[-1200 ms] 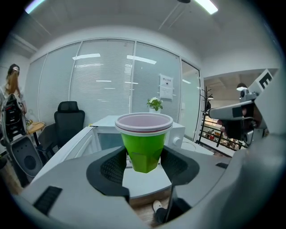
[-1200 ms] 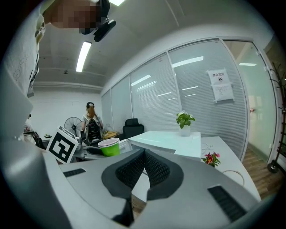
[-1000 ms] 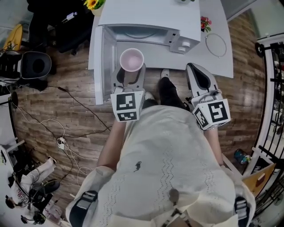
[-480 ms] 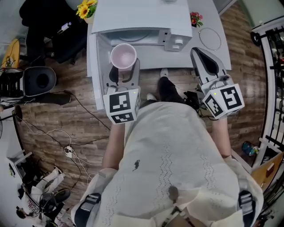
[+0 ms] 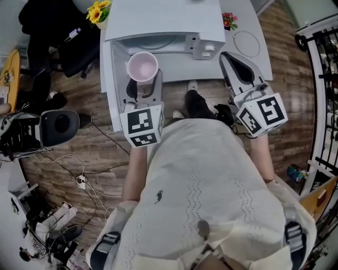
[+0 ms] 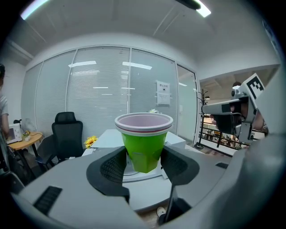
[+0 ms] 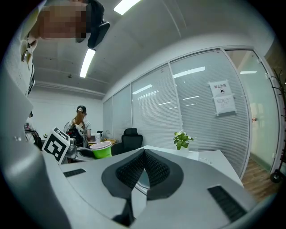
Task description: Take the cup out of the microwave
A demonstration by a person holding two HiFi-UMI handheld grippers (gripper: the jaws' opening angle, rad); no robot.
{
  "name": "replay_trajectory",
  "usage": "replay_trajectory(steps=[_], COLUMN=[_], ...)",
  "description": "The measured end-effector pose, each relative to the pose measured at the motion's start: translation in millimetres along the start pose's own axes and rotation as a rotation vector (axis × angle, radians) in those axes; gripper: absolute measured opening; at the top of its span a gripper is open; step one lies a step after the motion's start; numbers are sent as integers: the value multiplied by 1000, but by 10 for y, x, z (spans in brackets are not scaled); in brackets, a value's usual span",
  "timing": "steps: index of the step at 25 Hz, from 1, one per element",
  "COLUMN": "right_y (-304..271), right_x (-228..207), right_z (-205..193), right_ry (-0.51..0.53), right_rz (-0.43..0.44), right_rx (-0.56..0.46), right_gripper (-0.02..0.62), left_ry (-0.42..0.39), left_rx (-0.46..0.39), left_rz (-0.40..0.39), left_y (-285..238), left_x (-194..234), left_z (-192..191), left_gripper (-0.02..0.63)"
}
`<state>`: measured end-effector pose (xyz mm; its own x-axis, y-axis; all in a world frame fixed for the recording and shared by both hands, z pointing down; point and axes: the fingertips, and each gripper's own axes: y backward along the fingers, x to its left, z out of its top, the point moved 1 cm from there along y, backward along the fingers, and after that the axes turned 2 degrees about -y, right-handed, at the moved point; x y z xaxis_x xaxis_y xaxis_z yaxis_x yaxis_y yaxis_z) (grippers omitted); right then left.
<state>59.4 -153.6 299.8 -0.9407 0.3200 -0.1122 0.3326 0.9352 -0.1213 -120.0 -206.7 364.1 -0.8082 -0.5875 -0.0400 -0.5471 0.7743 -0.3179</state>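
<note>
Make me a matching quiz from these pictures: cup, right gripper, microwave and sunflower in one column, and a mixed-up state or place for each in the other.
1 cup
2 right gripper
3 microwave
4 sunflower

A jaws shut, empty
B standing open
C held by the left gripper
D left of the microwave in the head view

Pairs: 1-C, 2-A, 3-B, 4-D

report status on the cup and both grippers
Left gripper shut on green cup, upright at open microwave's mouth. Right gripper shut, empty, off to the side. Nothing blocking.
</note>
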Motion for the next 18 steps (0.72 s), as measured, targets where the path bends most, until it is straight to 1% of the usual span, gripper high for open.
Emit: replay_trajectory(steps=[4, 13, 18], right_y=[-69, -133, -171], right_x=[46, 80, 44], right_z=[-22, 2, -48], right_ry=[5, 0, -3], right_rz=[21, 21, 22], right_rx=[13, 20, 23], right_gripper=[8, 8, 8], left_ry=[12, 19, 12], left_rx=[9, 26, 37], left_rz=[4, -7, -19], left_y=[-17, -16, -89], left_x=[28, 32, -17], left_z=[-39, -106, -175], left_gripper=[261, 261, 262])
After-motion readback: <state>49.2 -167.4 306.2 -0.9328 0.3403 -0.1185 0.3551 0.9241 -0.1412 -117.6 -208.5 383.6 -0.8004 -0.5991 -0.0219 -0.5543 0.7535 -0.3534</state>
